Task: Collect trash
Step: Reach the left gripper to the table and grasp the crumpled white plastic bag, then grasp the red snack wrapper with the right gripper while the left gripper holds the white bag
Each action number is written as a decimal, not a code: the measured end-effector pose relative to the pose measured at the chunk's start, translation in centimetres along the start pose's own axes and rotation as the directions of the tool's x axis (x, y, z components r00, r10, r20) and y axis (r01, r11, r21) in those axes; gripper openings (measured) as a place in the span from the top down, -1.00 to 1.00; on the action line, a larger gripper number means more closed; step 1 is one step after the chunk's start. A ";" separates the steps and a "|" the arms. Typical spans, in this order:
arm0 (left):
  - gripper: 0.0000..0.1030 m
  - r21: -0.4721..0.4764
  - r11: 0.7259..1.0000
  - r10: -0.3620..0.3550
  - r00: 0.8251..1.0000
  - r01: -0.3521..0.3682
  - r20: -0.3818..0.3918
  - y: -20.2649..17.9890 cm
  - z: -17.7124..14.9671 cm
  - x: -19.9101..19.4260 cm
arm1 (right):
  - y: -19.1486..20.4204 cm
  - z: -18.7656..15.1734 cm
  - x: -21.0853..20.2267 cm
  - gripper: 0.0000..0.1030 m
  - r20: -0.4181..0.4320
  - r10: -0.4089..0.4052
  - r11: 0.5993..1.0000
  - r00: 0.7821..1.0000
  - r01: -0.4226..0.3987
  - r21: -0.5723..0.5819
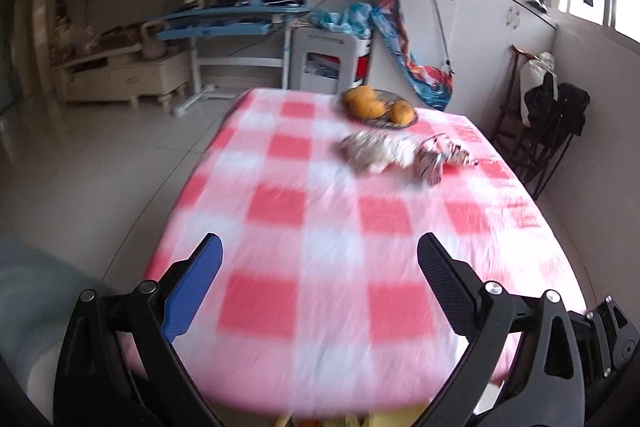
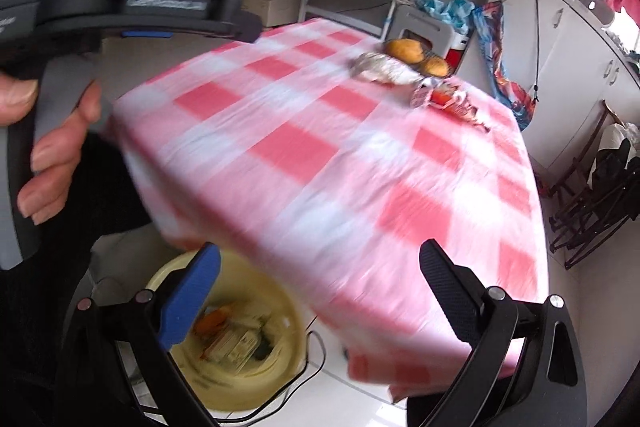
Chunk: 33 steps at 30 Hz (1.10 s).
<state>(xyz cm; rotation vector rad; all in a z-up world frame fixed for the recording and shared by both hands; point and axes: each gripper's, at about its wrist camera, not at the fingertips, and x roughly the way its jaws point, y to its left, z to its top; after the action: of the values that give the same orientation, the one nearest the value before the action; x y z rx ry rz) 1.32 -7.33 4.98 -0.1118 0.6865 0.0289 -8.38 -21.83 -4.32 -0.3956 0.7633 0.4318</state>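
Note:
Two pieces of trash lie on the far right part of the red-and-white checked table: a crumpled pale wrapper and a crumpled red-and-white wrapper. My left gripper is open over the near end of the table, with nothing between its fingers. My right gripper is also open and empty, at the table's near corner, above a yellow bin on the floor that holds several scraps. A hand grips the left tool at the left of the right wrist view.
A plate with oranges stands behind the trash at the table's far edge. A dark folding chair is right of the table, a grey stool and blue desk beyond it. A cable lies by the bin.

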 end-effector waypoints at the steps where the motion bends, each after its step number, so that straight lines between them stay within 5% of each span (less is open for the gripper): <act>1: -0.83 0.006 1.000 -0.002 1.000 0.002 -0.003 -0.6 0.8 1.0 | -0.7 0.4 0.4 -0.85 0.001 -0.005 1.000 1.000 0.005 0.008; 8: -0.84 -0.007 1.000 0.000 0.998 0.000 -0.070 -2.8 7.0 10.9 | -6.5 3.4 3.2 -0.85 0.012 -0.054 0.996 0.998 0.053 0.073; 18: -0.83 0.004 1.000 0.007 0.975 -0.006 -0.221 -5.2 10.2 23.3 | -11.8 6.9 8.1 -0.85 -0.020 -0.106 0.994 0.994 0.107 0.032; 19: -0.78 0.012 1.000 0.000 0.973 0.002 -0.232 -5.4 10.2 23.9 | -12.1 7.5 8.9 -0.85 -0.019 -0.115 0.993 0.993 0.115 0.007; 24: 0.11 0.044 0.993 -0.092 0.959 0.108 -0.269 -6.6 11.1 26.0 | -13.0 9.8 12.2 -0.85 -0.011 -0.145 0.986 0.989 0.143 -0.087; 30: 0.29 0.085 0.967 -0.208 0.935 0.241 -0.286 -8.0 10.9 25.5 | -13.9 11.6 15.4 -0.83 0.007 -0.088 0.991 0.996 0.088 -0.097; 33: 0.31 0.111 0.951 -0.244 0.921 0.289 -0.305 -8.4 9.8 24.3 | -13.3 11.9 15.1 -0.35 0.016 0.005 0.995 1.000 -0.004 -0.096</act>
<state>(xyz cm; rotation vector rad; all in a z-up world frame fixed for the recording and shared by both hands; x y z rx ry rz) 26.85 -14.86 -2.11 -0.0607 0.9577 -0.3091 14.89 -23.72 -5.12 -0.4795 0.7299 0.4765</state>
